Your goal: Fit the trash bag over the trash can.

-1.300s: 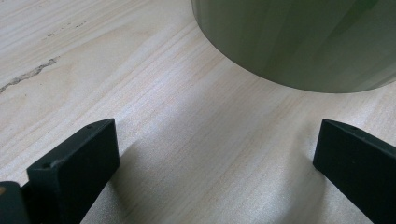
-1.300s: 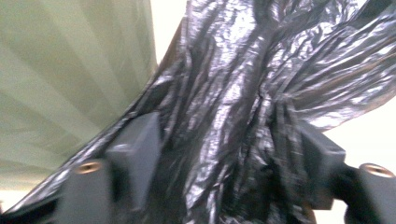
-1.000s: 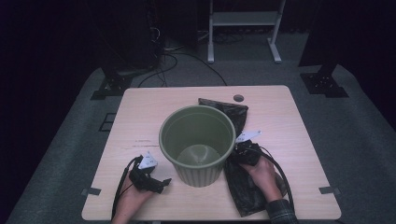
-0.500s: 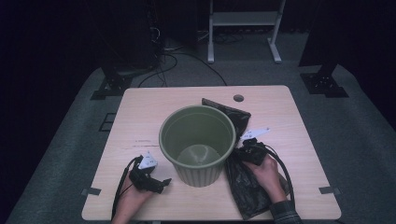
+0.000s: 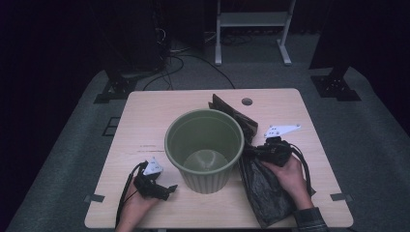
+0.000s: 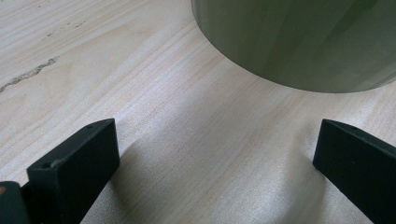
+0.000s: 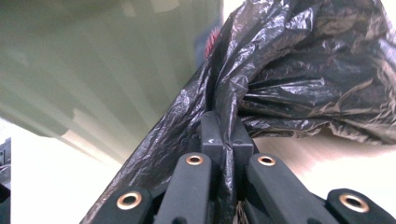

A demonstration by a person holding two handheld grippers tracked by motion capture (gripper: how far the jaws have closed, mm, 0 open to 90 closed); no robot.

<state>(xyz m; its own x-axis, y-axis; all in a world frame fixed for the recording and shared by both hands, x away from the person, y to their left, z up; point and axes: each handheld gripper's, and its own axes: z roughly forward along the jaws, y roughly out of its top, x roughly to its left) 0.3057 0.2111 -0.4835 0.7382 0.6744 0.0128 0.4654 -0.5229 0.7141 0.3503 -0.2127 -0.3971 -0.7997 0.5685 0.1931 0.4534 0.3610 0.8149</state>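
Right claw [image 5: 258,151] raised since the earlier frame, its jaws just closed on the black bag's [image 5: 266,193] plastic; left claw [image 5: 167,189] unmoved.
Left to right: left claw, jaws wide apart and empty, resting on the bench [image 5: 145,121] just beside the green bin's [image 5: 204,150] base; bin upright at bench centre; right claw pinching a fold of the bag, which lies crumpled on the bench against the bin's right side.

Worktop [image 5: 159,111]: pale wood, round hole [image 5: 247,101] near far edge
Floor [image 5: 72,159]: grey carpet, tape marks [image 5: 95,198] by corners
Behind: white metal frame [image 5: 251,29], black stand feet [image 5: 113,89], cables [image 5: 176,60] trailing
Light: dim, far side lying in darkness
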